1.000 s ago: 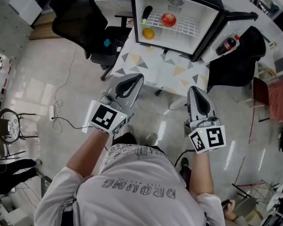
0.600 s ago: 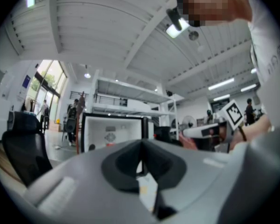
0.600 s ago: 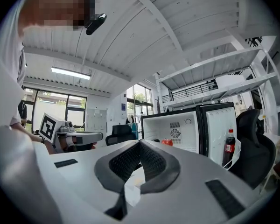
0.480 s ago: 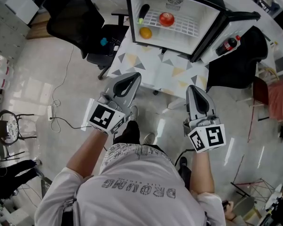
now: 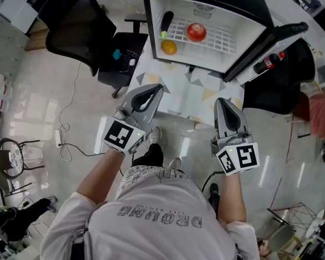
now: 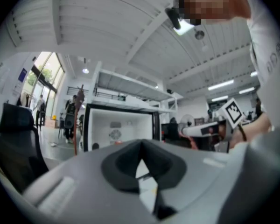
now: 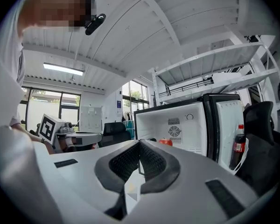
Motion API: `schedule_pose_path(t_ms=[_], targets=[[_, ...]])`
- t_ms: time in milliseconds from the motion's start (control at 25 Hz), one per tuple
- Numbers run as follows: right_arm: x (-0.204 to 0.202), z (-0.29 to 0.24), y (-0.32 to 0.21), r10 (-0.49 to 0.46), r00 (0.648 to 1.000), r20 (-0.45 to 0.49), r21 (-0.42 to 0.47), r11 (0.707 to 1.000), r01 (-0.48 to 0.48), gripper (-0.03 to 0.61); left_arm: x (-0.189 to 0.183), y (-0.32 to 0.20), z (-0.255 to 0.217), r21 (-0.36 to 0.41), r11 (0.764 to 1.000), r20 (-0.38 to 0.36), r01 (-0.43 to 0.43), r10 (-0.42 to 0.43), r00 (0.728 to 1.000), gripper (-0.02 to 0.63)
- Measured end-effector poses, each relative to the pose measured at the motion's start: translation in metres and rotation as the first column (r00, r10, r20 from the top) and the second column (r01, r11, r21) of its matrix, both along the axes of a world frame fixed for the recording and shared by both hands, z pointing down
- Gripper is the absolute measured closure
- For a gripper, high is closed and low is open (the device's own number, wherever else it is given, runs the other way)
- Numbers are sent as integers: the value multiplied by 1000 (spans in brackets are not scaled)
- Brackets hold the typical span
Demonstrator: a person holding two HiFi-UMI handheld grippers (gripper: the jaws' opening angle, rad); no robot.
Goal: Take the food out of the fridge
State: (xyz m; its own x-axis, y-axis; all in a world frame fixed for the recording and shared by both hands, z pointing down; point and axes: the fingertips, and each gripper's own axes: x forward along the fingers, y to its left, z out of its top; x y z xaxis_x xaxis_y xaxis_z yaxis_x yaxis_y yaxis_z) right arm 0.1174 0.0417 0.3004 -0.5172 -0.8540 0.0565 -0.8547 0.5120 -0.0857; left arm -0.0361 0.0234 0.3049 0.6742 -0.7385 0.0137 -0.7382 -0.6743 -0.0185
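A small black fridge stands open on a patterned table. On its white wire shelf lie a red round fruit, an orange one and a dark long vegetable. My left gripper and right gripper hover side by side over the table's near edge, pointing at the fridge, both shut and empty. The right gripper view shows the red fruit past the shut right gripper. In the left gripper view the fridge shows beyond the left gripper.
The fridge door hangs open to the right with a cola bottle in its rack. A black office chair stands left of the table, another black chair to the right. Cables lie on the floor at left.
Both grippers and the person have moved forward toward the table and fridge; the fridge now looks nearer and larger. The jaws stayed shut.
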Motion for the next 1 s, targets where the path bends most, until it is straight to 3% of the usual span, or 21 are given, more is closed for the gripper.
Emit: schedule_pose_path(t_ms=[1000], targets=[[-31,22,-127,128,992,-25,-58,990,-129,588,-34,-142,45,-82,991,13,-105,106,994,606]])
